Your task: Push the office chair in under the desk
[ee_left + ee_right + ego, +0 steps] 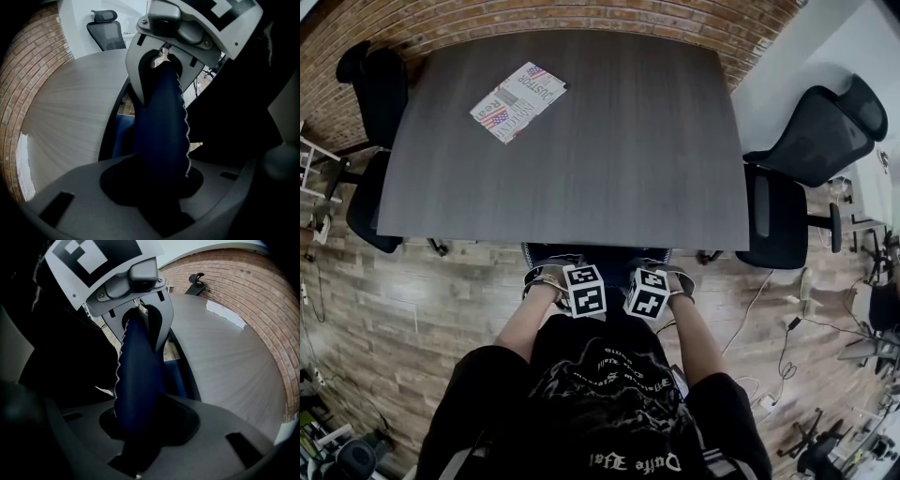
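A dark blue office chair (592, 254) stands at the near edge of the grey desk (609, 169), with most of it hidden beneath the top. I stand right behind it. My left gripper (580, 282) and right gripper (650, 286) sit side by side on the top of the backrest. In the left gripper view the blue backrest edge (159, 131) runs between the jaws of my left gripper (157, 190) to the right gripper (187, 37), which clamps it too. In the right gripper view the same edge (136, 376) runs through my right gripper (140, 427) towards the left gripper (126, 287).
A printed paper (517, 101) lies on the far left of the desk. Black mesh chairs stand at the left end (375, 103) and right end (811, 141). A brick wall (581, 14) runs behind the desk. Cables (778, 328) trail over the wood floor at right.
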`<action>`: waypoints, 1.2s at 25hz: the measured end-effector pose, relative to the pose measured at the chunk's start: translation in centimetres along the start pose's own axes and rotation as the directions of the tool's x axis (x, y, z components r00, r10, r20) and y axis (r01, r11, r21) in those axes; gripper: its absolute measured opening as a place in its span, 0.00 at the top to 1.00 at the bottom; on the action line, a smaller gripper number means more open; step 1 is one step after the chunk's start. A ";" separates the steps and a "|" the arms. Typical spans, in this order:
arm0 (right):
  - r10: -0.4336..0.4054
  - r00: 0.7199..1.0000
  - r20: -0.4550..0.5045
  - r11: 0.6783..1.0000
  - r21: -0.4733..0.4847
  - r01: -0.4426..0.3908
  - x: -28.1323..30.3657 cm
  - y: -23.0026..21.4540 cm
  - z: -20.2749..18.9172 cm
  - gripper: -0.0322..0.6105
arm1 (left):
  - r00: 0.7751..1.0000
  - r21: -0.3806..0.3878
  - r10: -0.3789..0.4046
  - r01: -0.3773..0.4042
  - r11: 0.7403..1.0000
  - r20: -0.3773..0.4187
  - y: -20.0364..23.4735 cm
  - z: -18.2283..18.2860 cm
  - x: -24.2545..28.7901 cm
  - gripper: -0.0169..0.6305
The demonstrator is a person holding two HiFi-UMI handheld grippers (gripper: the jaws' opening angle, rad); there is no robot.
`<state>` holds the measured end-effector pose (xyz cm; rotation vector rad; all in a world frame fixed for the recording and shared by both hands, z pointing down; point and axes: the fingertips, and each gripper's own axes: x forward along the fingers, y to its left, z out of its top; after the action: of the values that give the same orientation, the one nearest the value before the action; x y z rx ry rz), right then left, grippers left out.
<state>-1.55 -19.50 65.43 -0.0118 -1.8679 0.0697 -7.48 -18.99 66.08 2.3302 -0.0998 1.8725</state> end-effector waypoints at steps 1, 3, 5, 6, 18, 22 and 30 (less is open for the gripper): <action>-0.004 1.000 -0.002 1.000 -0.002 0.004 0.0 0.0 -0.1 0.79 | 1.000 0.001 0.000 0.000 1.000 0.000 0.0 0.0 0.0 0.76; -0.008 1.000 -0.003 1.000 -0.002 0.008 0.1 -0.1 -0.1 0.79 | 1.000 0.002 0.002 -0.002 1.000 0.002 0.0 0.0 0.1 0.76; -0.005 1.000 -0.001 1.000 -0.001 0.005 0.0 0.0 0.0 0.79 | 1.000 0.002 0.002 -0.002 1.000 0.003 0.0 0.0 0.0 0.76; -0.003 1.000 0.001 1.000 0.000 0.003 0.0 0.0 0.0 0.79 | 1.000 0.003 0.000 0.000 1.000 0.003 0.0 0.0 0.0 0.76; 0.019 1.000 0.006 1.000 0.004 -0.019 0.1 0.3 0.0 0.76 | 1.000 -0.014 -0.022 0.022 1.000 0.009 -0.2 0.0 0.2 0.74; 0.034 0.999 -0.005 0.999 0.018 -0.034 0.2 0.2 -0.3 0.72 | 0.999 -0.014 -0.041 0.041 0.999 0.013 -0.3 0.0 0.2 0.72; 0.022 1.000 0.000 0.999 0.049 -0.022 0.6 0.6 0.2 0.68 | 0.996 -0.023 -0.081 0.082 0.996 0.046 -0.7 -0.5 0.3 0.63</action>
<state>-1.93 -18.86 65.87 0.0011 -1.8650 0.1310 -7.80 -18.18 66.37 2.3238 -0.0332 1.7712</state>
